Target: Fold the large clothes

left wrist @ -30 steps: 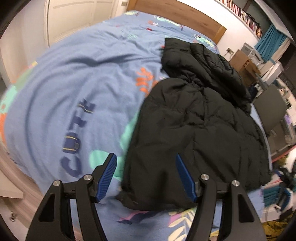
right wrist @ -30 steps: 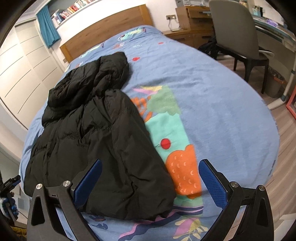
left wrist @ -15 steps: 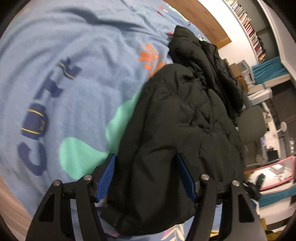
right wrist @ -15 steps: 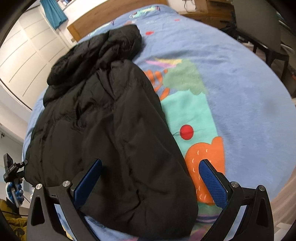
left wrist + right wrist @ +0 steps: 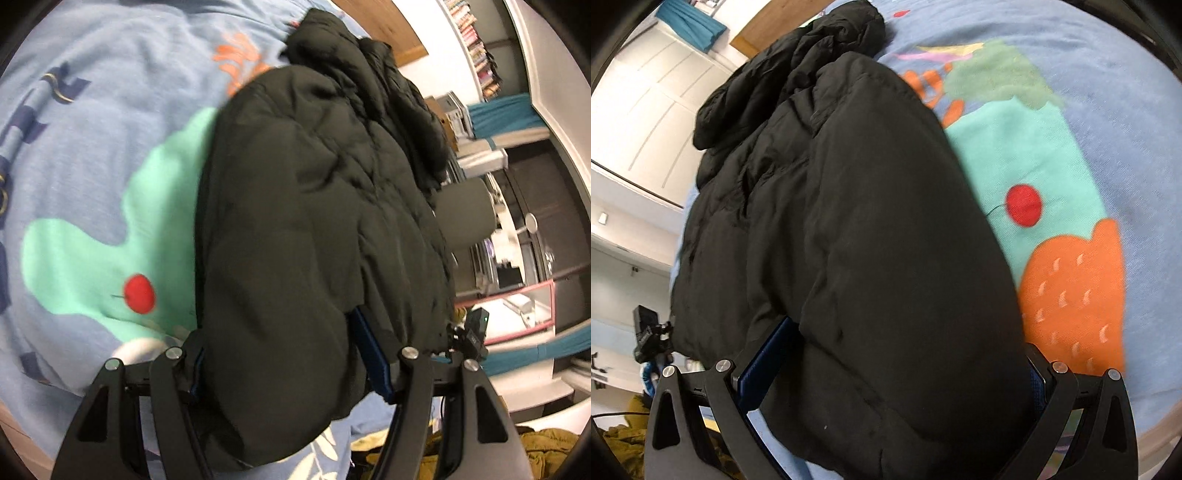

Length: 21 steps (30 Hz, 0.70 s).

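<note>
Wooden headboard (image 5: 768, 29), white wardrobe doors (image 5: 653, 103), teal curtains (image 5: 506, 114).

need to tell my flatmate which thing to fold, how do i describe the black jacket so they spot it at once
Look at the bed with the blue cartoon-print cover. Lying along it, hood toward the wooden headboard, is the black jacket. It is the only garment on the cover: puffy, quilted and plain black, beside the mint patch with a red dot.

One black jacket (image 5: 295, 229), one bedspread (image 5: 92, 155), two grippers.
</note>
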### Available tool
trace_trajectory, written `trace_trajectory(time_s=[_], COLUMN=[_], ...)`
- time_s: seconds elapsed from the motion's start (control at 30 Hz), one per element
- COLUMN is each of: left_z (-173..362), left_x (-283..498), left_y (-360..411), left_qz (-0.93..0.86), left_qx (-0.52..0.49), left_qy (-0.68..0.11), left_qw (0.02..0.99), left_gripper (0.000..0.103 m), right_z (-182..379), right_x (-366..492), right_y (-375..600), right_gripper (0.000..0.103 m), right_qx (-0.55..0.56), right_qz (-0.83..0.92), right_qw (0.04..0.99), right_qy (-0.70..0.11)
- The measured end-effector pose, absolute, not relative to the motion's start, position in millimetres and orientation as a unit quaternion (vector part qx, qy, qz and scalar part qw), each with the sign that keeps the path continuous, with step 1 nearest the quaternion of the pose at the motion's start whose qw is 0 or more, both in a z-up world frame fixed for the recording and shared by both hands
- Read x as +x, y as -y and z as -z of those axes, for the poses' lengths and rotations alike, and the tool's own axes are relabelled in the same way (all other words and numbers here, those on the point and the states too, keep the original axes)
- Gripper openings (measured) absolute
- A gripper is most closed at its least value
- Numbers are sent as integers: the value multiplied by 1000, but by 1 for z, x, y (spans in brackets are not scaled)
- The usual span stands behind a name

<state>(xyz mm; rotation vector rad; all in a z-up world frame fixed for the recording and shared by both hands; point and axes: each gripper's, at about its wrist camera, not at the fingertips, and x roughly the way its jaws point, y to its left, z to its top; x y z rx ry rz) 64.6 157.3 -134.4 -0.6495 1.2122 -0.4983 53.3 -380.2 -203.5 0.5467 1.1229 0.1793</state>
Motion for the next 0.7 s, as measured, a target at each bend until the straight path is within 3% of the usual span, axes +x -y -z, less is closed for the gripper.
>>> trace_trajectory(time_s=[0.2, 0.33, 0.47, 0.7], left_z=[134, 136, 136, 139], left_x=[61, 57, 54, 50], left_y=[-151, -152, -150, -139], left_qz=[223, 220, 219, 220], left_qx=[-292, -295, -298, -292], left_qy=[-555, -553, -549, -555], left_qw=[746, 747, 749, 747], left_gripper=[65, 65, 65, 64], right_z=[198, 195, 192, 198], right_x=[47, 43, 42, 38], right_y=[368, 368, 377, 380], right_gripper=[100, 90, 73, 71], right_qx=[257, 264, 271, 278], right_qz=[-108, -103, -96, -98], right_qw=[812, 813, 814, 809], right_qy=[-513, -508, -505, -508])
